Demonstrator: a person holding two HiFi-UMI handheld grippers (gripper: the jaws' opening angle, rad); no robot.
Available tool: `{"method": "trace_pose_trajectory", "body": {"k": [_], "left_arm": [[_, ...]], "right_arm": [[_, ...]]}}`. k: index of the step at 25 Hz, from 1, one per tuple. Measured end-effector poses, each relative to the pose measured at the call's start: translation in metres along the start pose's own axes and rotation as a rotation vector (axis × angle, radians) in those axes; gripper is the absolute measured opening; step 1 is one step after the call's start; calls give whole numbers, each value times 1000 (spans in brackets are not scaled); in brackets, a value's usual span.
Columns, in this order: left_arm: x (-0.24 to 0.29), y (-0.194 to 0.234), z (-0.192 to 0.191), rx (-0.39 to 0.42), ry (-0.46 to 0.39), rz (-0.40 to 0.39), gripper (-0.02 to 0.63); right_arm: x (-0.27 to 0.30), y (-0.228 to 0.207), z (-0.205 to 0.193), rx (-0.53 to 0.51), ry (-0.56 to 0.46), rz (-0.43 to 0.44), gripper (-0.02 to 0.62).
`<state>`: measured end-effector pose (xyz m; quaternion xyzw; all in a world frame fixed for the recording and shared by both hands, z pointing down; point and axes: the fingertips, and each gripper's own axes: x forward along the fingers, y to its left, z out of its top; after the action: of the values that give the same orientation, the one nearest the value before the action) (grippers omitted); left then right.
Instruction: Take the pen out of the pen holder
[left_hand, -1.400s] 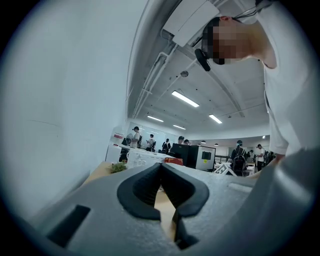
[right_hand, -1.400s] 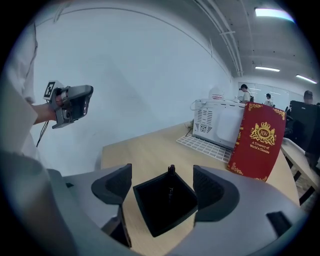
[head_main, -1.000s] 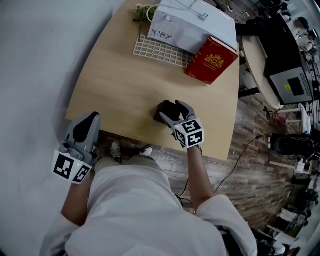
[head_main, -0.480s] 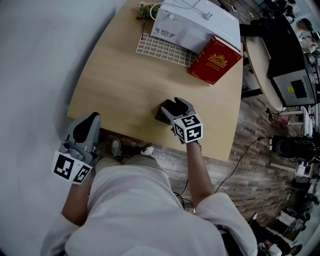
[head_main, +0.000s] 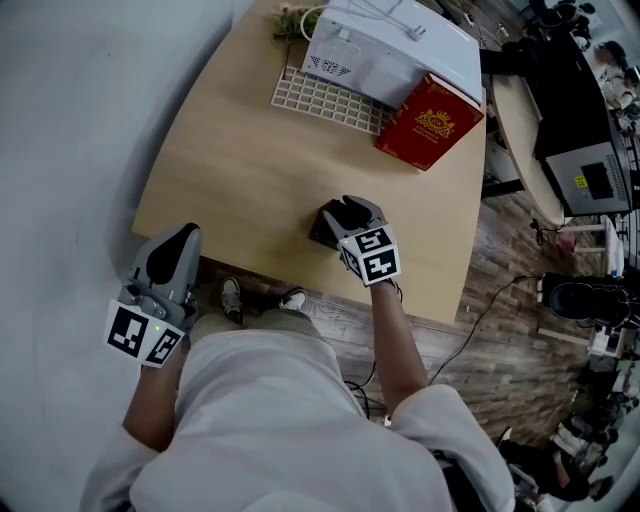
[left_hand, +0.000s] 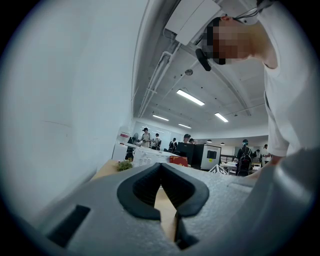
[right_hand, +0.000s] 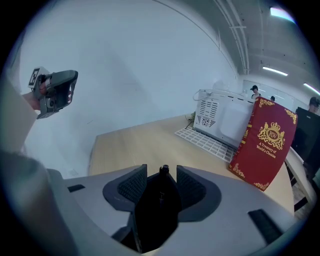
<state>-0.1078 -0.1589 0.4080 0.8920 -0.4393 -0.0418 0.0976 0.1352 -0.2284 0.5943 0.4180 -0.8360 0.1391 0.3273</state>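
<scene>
A black pen holder (head_main: 323, 224) stands near the front edge of the wooden table (head_main: 240, 150). My right gripper (head_main: 350, 209) hangs over it, angled down. In the right gripper view the dark pen (right_hand: 163, 170) sticks up out of the holder (right_hand: 155, 212) between the two pads. The jaws have just been closing, but a gap still shows on each side of the pen, so the gripper is open. My left gripper (head_main: 176, 243) is held level off the table's front left corner, shut and empty; it also shows as the left gripper (right_hand: 56, 91) in the right gripper view.
At the back of the table a red book (head_main: 430, 118) leans against a white appliance (head_main: 392, 48), which stands on a white grid rack (head_main: 322, 100). A small plant (head_main: 288, 20) is at the far edge. Office desks and floor cables lie to the right.
My right gripper has shifted slightly up and left over the holder, and its fingers stand closer together. The left gripper has not moved.
</scene>
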Motion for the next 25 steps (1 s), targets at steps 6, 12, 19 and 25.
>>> {"method": "trace_pose_trajectory", "body": {"k": [6, 12, 19, 25], "left_arm": [[2, -2, -4, -4, 2, -2, 15], [1, -4, -4, -8, 3, -1, 15], [4, -5, -4, -15, 4, -6, 15], [9, -9, -5, -21, 3, -21, 15]], "right_arm": [[2, 2, -1, 14, 1, 30, 159], [-1, -1, -2, -1, 3, 14, 66], [-3, 1, -3, 15, 0, 18, 64], [-7, 2, -5, 13, -12, 3, 63]]}}
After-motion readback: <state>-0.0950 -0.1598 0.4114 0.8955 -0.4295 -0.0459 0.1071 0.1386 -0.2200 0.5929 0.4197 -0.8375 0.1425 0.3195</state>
